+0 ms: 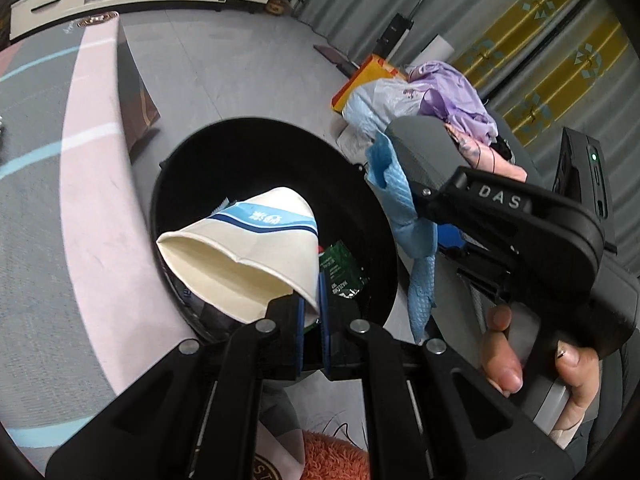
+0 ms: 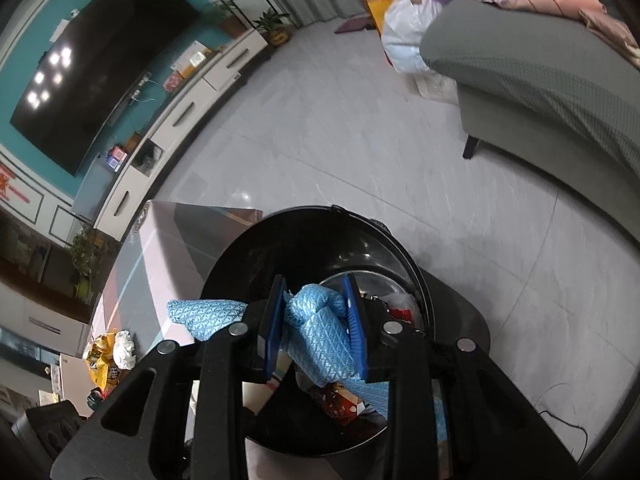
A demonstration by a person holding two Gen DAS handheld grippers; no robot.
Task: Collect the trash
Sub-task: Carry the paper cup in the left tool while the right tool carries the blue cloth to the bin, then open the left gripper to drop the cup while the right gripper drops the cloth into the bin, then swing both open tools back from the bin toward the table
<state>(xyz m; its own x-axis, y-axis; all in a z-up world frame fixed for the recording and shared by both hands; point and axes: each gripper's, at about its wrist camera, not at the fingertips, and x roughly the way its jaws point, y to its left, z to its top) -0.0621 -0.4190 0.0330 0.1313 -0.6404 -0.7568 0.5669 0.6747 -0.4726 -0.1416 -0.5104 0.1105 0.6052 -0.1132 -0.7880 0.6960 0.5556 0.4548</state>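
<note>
Left gripper (image 1: 312, 312) clamped tight on the rim of a crushed white paper cup (image 1: 244, 256) with a blue band, cup tipped sideways directly over the mouth of the black trash bin (image 1: 224, 144). Inside the bin, a green wrapper (image 1: 342, 272) lying near the bottom. Right gripper (image 2: 316, 328) narrowly parted, pads pressed on a bunched light-blue cloth (image 2: 320, 336), one end hanging out to the left of the fingers, the rest trailing down. Held above the same bin (image 2: 304, 232), over red printed packaging (image 2: 340, 400) lying inside. Seen from the left wrist, the cloth (image 1: 404, 216) dangling at the bin's right edge, a bare hand (image 1: 532, 356) wrapped round the right gripper's handle. On the worktop (image 2: 176, 248) beside the bin, a yellow snack bag (image 2: 100, 364) with crumpled white paper (image 2: 124, 348) touching it. Grey sofa (image 2: 540, 92) well apart across the tiled floor (image 2: 320, 140).
</note>
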